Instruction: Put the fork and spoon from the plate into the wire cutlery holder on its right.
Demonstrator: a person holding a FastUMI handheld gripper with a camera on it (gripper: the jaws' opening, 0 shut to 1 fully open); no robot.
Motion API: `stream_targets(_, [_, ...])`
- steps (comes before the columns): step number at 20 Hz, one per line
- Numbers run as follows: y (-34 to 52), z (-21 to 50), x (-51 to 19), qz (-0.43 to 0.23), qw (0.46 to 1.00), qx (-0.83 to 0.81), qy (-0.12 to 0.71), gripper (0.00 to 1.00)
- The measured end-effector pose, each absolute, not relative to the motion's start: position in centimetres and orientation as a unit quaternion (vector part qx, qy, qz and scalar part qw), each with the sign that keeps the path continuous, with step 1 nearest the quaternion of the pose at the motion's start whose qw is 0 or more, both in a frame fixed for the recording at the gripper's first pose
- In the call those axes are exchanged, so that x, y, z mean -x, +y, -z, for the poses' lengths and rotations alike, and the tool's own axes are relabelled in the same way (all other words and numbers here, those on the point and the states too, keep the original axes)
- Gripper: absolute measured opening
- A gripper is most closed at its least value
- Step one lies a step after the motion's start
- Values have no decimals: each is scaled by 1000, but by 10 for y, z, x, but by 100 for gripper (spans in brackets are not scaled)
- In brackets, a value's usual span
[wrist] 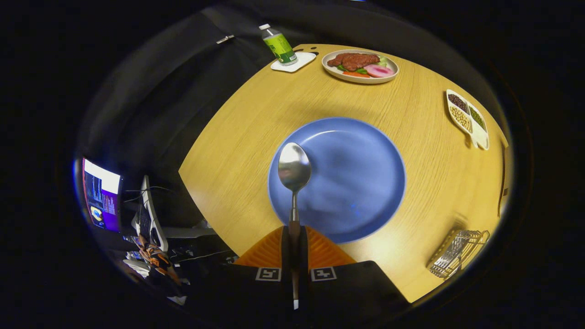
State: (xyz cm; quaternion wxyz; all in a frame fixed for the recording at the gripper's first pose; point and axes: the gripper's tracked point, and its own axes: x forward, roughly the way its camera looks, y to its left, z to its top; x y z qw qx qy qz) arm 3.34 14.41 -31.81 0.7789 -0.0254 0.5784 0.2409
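My gripper (294,237) is shut on the handle of a steel spoon (294,171), whose bowl points forward and hangs above the left part of the blue plate (356,178). The plate lies on the wooden table just ahead of the fingers and looks bare. The wire cutlery holder (457,252) stands to the right of the plate, near the table's front right edge, with something metallic inside it that I cannot make out.
A plate of food (360,65) and a green bottle (279,45) on a white coaster sit at the table's far side. A divided white dish of beans (467,116) lies far right. Left of the table's edge are a lit monitor (101,194) and a chair.
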Motion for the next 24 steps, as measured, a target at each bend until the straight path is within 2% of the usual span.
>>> stream_targets(9, [67,246,-24,-216,799,7,561,9])
stream_targets(14, [-1,216,-12,-178,798,10,575,9])
stream_targets(19, [-63,199,-8,-151,780,32,607,9])
stream_targets(24, [-97,194,1,-154,740,62,652,9])
